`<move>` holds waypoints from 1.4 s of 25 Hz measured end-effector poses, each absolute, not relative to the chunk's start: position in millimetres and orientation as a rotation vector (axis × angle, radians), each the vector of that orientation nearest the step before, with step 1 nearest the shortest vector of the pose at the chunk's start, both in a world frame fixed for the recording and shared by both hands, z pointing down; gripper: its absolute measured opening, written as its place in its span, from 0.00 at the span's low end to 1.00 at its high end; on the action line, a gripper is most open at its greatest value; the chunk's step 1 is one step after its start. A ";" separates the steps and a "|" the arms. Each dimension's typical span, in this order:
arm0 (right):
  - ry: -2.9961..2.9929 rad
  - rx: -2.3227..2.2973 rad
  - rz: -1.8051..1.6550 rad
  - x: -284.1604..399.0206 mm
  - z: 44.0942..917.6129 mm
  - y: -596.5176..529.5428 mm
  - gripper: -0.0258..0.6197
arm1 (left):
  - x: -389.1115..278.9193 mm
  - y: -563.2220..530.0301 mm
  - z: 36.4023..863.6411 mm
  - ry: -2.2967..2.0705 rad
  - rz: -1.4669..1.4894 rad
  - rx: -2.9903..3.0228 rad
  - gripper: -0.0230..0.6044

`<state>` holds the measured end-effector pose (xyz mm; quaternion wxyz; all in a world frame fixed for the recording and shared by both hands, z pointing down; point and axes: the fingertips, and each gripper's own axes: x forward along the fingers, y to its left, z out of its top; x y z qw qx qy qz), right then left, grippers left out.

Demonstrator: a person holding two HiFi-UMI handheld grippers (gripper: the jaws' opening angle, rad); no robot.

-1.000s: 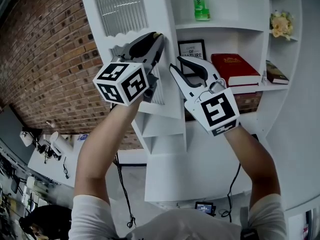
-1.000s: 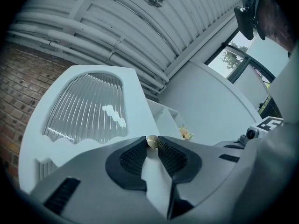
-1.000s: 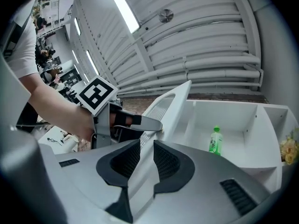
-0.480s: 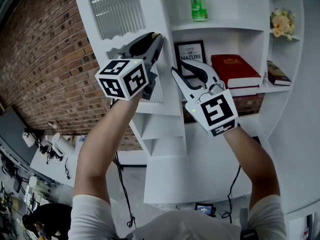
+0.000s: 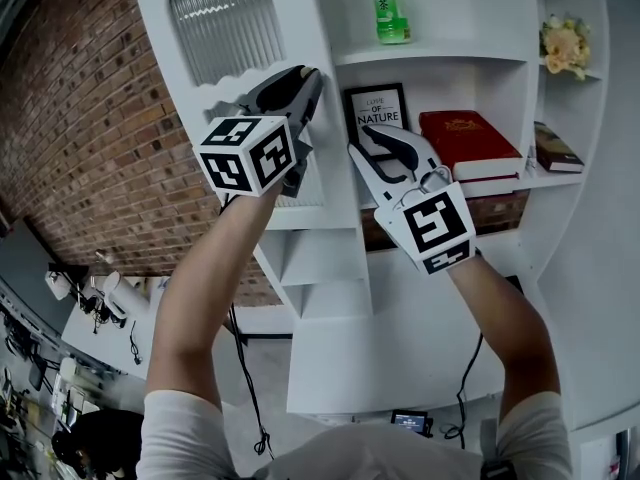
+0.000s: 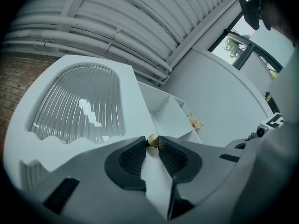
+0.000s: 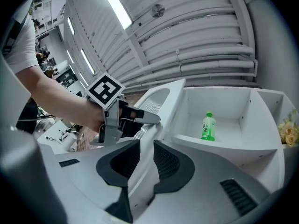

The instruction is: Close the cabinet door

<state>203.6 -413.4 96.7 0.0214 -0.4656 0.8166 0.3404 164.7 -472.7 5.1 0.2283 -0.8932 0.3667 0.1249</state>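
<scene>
The white cabinet door (image 5: 300, 58) with its ribbed glass pane (image 5: 215, 13) stands swung out from the shelf unit. A small brass knob (image 6: 153, 140) sits at the door's free edge. My left gripper (image 5: 310, 73) is on the door's outer side, its tips (image 6: 153, 142) shut on that knob; its jaws have just been opening a little with the knob still between them. From the inner side, my right gripper (image 5: 358, 146) straddles the door's edge (image 7: 145, 162), and its pads (image 7: 166, 162) close on the edge. In the right gripper view the left gripper (image 7: 149, 119) shows beyond the door.
The open shelves hold a green bottle (image 5: 388, 6), a framed print (image 5: 377, 108), a red book (image 5: 465, 138), a darker book (image 5: 555, 148) and flowers (image 5: 562, 48). A brick wall (image 5: 90, 118) lies to the left. Cables hang below the cabinet.
Both grippers have shifted a little sideways with the door's edge. The framed print behind the right gripper shows more fully now.
</scene>
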 end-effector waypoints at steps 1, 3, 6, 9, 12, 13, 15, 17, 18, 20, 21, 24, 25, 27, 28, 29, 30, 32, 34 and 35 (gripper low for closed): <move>2.531 -1.446 1.053 205.1 97.1 -414.7 0.20 | 165.8 -475.3 5.1 1.014 0.337 -2.457 0.17; 2.529 -1.451 1.050 207.3 97.3 -416.6 0.20 | 167.4 -480.5 4.8 1.025 0.319 -2.451 0.17; 2.526 -1.456 1.052 209.8 97.9 -418.1 0.20 | 168.7 -487.8 4.8 1.043 0.298 -2.444 0.17; 2.526 -1.460 1.050 213.1 99.4 -419.9 0.20 | 169.7 -494.0 5.0 1.059 0.286 -2.439 0.17; 2.525 -1.471 1.043 217.9 100.8 -420.8 0.20 | 171.1 -499.7 4.7 1.070 0.275 -2.436 0.17; 2.523 -1.474 1.042 219.5 101.4 -421.0 0.20 | 171.5 -501.5 4.6 1.075 0.272 -2.433 0.17; 2.523 -1.480 1.040 222.5 103.0 -421.3 0.20 | 172.0 -505.0 4.8 1.083 0.267 -2.429 0.17; 2.524 -1.485 1.037 225.4 104.3 -422.0 0.20 | 172.5 -508.6 4.9 1.092 0.262 -2.426 0.18; 2.524 -1.488 1.035 226.9 104.7 -422.5 0.20 | 172.9 -510.3 4.7 1.095 0.260 -2.424 0.18; 2.524 -1.493 1.031 230.1 105.7 -422.9 0.20 | 173.8 -513.0 4.6 1.102 0.257 -2.419 0.18; 2.524 -1.495 1.028 231.5 106.4 -422.9 0.20 | 174.2 -513.9 4.8 1.106 0.256 -2.416 0.18; 2.527 -1.500 1.020 235.0 108.4 -424.0 0.20 | 174.4 -514.7 5.0 1.111 0.260 -2.410 0.18; 2.529 -1.501 1.017 235.8 109.1 -424.8 0.20 | 174.4 -514.8 4.9 1.112 0.261 -2.408 0.18; 2.532 -1.503 1.011 236.7 110.5 -426.0 0.20 | 174.7 -514.8 4.8 1.112 0.263 -2.408 0.18; 2.534 -1.502 1.009 236.6 111.2 -426.1 0.20 | 174.9 -514.5 4.8 1.110 0.264 -2.408 0.18; 2.535 -1.501 1.009 236.3 111.6 -426.0 0.20 | 175.0 -514.0 4.8 1.108 0.265 -2.409 0.18; 2.536 -1.500 1.009 235.8 111.8 -425.6 0.20 | 174.9 -513.3 4.7 1.103 0.267 -2.409 0.18; 2.536 -1.497 1.012 234.8 111.4 -424.8 0.20 | 174.5 -511.0 4.5 1.089 0.274 -2.411 0.18; 2.535 -1.494 1.014 234.1 110.7 -423.7 0.20 | 174.0 -507.9 4.4 1.073 0.285 -2.415 0.18; 2.535 -1.492 1.015 233.6 110.3 -422.9 0.20 | 173.6 -506.1 4.4 1.064 0.290 -2.417 0.18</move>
